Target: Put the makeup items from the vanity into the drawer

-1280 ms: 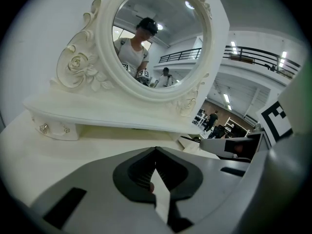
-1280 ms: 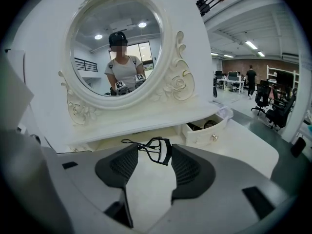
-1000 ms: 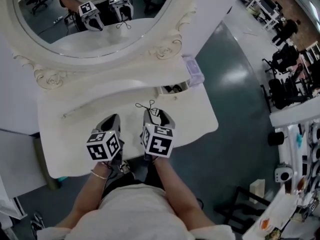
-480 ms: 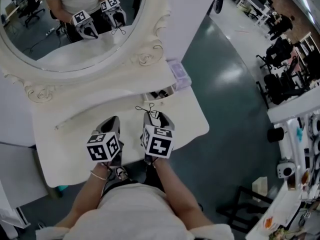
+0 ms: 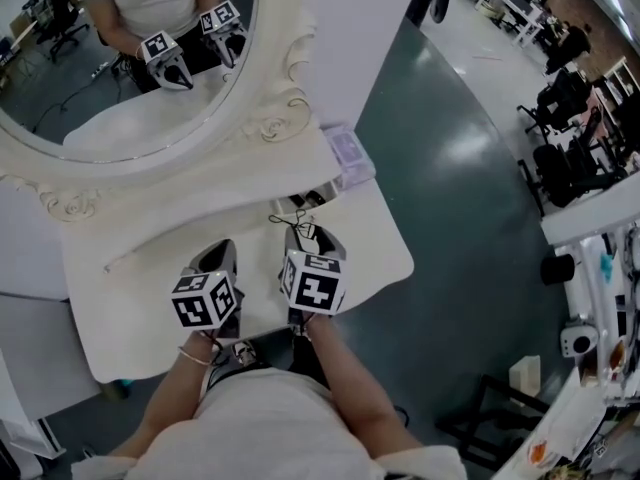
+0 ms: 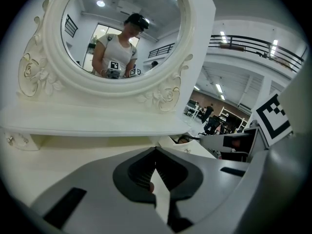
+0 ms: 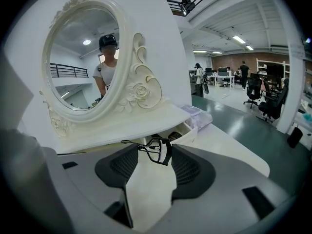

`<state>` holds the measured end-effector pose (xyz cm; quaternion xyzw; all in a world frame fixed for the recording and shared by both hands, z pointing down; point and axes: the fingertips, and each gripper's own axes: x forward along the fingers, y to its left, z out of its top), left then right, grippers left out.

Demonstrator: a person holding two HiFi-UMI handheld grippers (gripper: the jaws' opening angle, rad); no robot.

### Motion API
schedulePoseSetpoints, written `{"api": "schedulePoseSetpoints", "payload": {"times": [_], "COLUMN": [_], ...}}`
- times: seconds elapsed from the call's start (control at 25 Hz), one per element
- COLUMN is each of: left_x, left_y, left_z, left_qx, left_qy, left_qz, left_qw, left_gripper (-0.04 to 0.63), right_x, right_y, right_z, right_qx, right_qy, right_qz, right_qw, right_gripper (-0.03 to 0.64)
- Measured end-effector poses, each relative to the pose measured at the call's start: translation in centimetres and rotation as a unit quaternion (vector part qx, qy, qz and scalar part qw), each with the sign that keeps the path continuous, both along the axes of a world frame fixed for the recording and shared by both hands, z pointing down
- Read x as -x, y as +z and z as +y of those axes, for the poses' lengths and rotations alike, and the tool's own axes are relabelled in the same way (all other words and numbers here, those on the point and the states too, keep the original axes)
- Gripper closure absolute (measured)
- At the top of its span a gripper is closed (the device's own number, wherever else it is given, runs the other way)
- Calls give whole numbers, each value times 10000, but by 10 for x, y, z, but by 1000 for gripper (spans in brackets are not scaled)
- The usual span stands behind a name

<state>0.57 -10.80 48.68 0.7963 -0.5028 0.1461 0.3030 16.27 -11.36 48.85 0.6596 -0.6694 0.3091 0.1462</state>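
From my remote seat I see both grippers held low over the white vanity (image 5: pixel 140 288), side by side in front of the oval mirror (image 5: pixel 110 78) with its carved frame. The right gripper (image 5: pixel 305 234) is clenched on a black eyelash curler (image 7: pixel 158 151): in the right gripper view the curler sits crosswise between the tips of the two jaws, its curved clamp end to the right and its thin wire handles sticking out to the left. In the head view the curler (image 5: pixel 297 217) hangs above the tabletop, just short of the small drawer (image 5: pixel 318 199), which stands pulled open under the mirror shelf at the right end. Through the right gripper view I can make out something dark inside that drawer (image 7: pixel 189 129), though I cannot tell what. A clear, faintly purple box (image 5: pixel 346 154) rests on the shelf end above the drawer. The left gripper (image 6: pixel 156 153) is pinched closed, its jaw tips meeting with nothing between them, and it hovers over bare tabletop beside the right one.
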Motion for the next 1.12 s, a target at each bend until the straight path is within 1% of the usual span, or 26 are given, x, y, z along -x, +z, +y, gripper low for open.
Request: {"api": "schedulePoseSetpoints", "payload": {"times": [0.16,0.28,0.52,0.64,0.84,1.12], "left_x": [-8,-11,-24,-29,-29,-27], "left_y": [6,8,17,22,30,38], "left_z": [-7,-11,-22,-29,-38,-47], "left_qx": [69,135,248,284,343,428], "left_qy": [-61,-104,-218,-279,-417,-571], "left_qz": [-41,-57,-39,-23,4,25], "left_qw": [9999,9998,9994,9992,9985,9974], "left_gripper": [592,592,592,592,592,592], "right_x": [-8,-12,-18,-24,-28,-23], "right_y": [7,8,13,17,20,29], "right_z": [-11,-18,-34,-44,-57,-70], "right_qx": [56,89,262,287,279,339], "right_qy": [-85,-165,-493,-548,-661,-975], "right_qz": [15,121,348,369,453,806], "right_qw": [9999,9998,9978,9974,9964,9914], "right_gripper": [396,394,396,396,396,396]}}
